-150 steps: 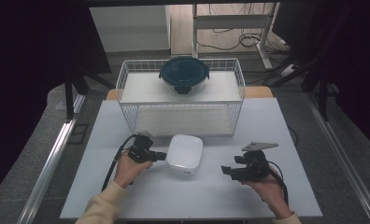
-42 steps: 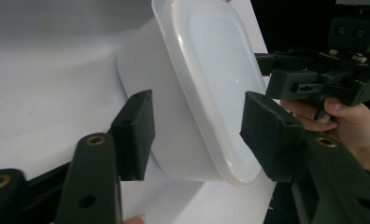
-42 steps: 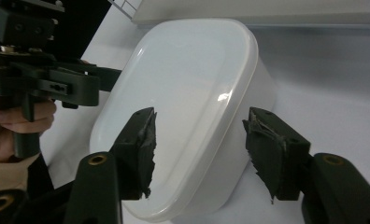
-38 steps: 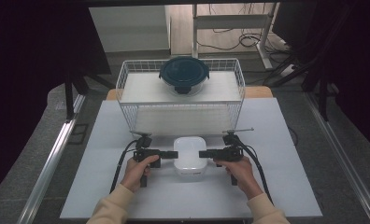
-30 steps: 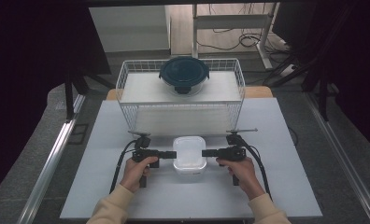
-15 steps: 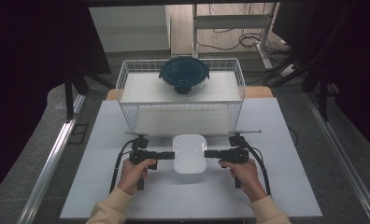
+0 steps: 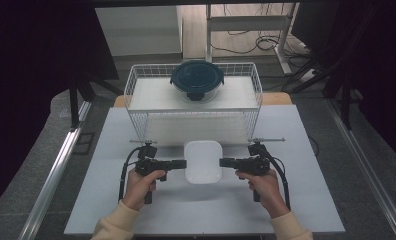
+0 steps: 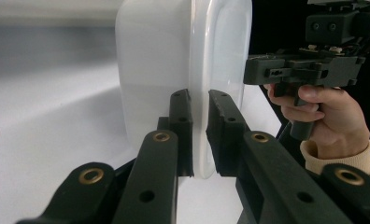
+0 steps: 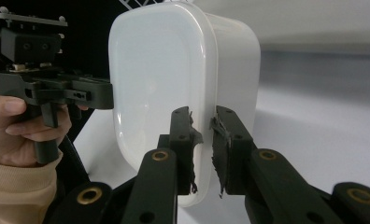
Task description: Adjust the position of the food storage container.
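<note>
While the left gripper (image 7: 180, 163) is clenching its fingers (image 8: 183, 126) on one rim of the white box (image 7: 203, 161), the right gripper (image 7: 226, 162) is pinching the opposite rim, its fingers (image 9: 227, 144) having just been closing on it. The box is sitting between them near the middle of the tabletop (image 7: 111, 150), just in front of the wire basket (image 7: 136, 85) standing at the far edge. A dark lidded bowl (image 7: 197, 80) is lying in the basket.
</note>
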Motion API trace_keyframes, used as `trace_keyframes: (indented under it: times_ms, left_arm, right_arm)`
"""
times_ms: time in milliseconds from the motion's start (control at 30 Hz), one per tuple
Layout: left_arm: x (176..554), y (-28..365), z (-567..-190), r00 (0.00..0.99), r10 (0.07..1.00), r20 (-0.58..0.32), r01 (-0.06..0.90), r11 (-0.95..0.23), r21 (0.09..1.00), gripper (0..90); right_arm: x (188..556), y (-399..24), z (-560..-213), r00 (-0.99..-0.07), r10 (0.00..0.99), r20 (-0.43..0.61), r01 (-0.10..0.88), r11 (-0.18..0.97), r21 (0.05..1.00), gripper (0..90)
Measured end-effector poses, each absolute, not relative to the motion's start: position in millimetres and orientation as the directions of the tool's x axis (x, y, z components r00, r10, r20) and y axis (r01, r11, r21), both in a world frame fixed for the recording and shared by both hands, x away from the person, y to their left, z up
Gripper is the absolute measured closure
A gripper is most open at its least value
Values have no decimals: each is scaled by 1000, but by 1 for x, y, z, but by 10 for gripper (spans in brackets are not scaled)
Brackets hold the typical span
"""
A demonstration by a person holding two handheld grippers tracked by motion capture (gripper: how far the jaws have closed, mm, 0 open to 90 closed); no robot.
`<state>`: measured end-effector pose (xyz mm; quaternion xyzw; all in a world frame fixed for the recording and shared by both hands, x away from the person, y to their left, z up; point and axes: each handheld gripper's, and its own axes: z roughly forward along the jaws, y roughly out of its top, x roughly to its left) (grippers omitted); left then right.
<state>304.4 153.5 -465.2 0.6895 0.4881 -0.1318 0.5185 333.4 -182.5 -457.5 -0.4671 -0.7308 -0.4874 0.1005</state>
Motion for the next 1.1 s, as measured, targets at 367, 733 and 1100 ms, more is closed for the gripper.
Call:
trace_keyframes:
  times_ms: [367, 733, 1100]
  left_arm:
    - [295, 155, -445, 534, 540, -650, 766, 15, 642, 813]
    - [293, 158, -432, 557, 538, -633, 744, 15, 668, 812]
    - [296, 161, -414, 578, 533, -618, 724, 14, 689, 811]
  right_arm:
    - [323, -182, -433, -599, 577, 555, 724, 95, 684, 780]
    - [319, -180, -418, -632, 569, 526, 688, 100, 719, 781]
    - [320, -177, -400, -651, 567, 505, 667, 108, 738, 782]
